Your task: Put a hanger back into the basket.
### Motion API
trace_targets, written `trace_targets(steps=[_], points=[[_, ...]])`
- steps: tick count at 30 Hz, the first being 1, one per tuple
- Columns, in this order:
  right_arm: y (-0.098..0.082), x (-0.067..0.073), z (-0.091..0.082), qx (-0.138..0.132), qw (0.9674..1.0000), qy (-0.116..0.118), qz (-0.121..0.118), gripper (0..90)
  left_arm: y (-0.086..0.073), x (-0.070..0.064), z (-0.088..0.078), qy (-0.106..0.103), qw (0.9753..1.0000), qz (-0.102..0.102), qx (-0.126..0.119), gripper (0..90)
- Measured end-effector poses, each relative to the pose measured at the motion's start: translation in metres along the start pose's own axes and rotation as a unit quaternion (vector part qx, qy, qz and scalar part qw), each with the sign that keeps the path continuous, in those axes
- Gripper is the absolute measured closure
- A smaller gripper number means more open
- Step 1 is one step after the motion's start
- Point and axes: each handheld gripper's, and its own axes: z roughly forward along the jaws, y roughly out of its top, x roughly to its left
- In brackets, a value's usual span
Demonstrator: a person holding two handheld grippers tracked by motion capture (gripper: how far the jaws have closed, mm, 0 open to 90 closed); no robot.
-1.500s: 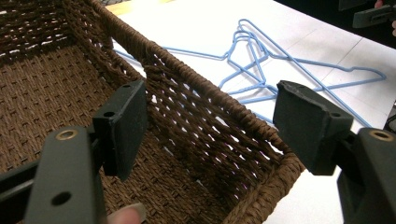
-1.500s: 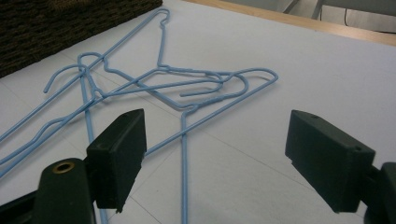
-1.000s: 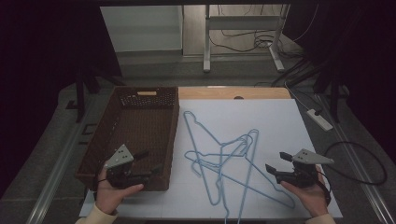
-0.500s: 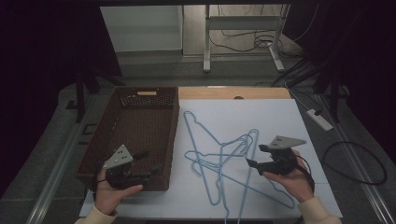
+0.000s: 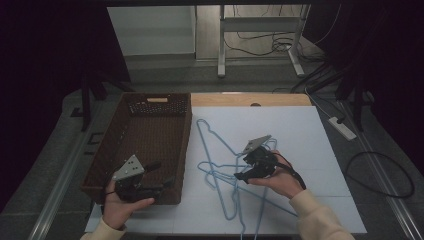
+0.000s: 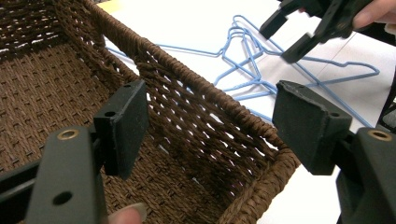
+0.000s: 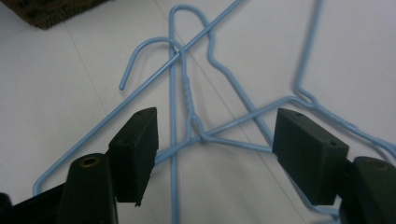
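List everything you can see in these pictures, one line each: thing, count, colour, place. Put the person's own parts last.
Woven wicker basket: one, dark brown, left side of the table.
Wire coat hangers: a tangled pile, count unclear, light blue, on the white sheet right of the basket.
White sheet: one, covering the table top.
Power strip: one, white, on the floor right of the table.
Left gripper: one, black, jaws open astride the basket's near wall.
Right gripper: one, black, jaws open over the hangers, just been closing, nothing pinched.
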Motion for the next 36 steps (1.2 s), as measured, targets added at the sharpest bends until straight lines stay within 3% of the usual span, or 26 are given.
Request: trace_targets(steps=[8, 13, 21, 23, 27, 30, 36], points=[[0.02, 0.004, 0.039, 0.074, 0.997, 0.013, -0.019, 40.8, 0.0, 0.0, -0.001, 0.0, 1.0, 0.001, -0.001, 28.2], [0.024, 0.002, 0.05, 0.096, 0.9949, 0.022, -0.02, 47.2, 0.0, 0.0, -0.001, 0.0, 1.0, 0.001, -0.001, 28.2], [0.025, 0.003, 0.064, 0.134, 0.99, 0.022, -0.037, 69.8, 0.001, 0.0, -0.001, 0.0, 1.0, 0.001, -0.003, 28.2], [0.025, 0.004, 0.063, 0.13, 0.99, 0.022, -0.05, 78.8, 0.001, -0.001, -0.001, -0.001, 1.0, 0.002, -0.002, 28.2], [0.025, 0.006, 0.062, 0.128, 0.9894, 0.019, -0.066, 79.6, 0.002, -0.002, -0.001, -0.001, 1.0, 0.004, -0.002, 28.1], [0.026, 0.009, 0.05, 0.103, 0.9916, 0.005, -0.077, 80.2, 0.003, -0.003, -0.001, -0.001, 1.0, 0.005, -0.003, 28.1], [0.026, 0.005, 0.02, 0.051, 0.9972, -0.006, -0.055, 81.2, 0.006, -0.006, -0.002, -0.001, 1.0, 0.007, -0.004, 28.1]])
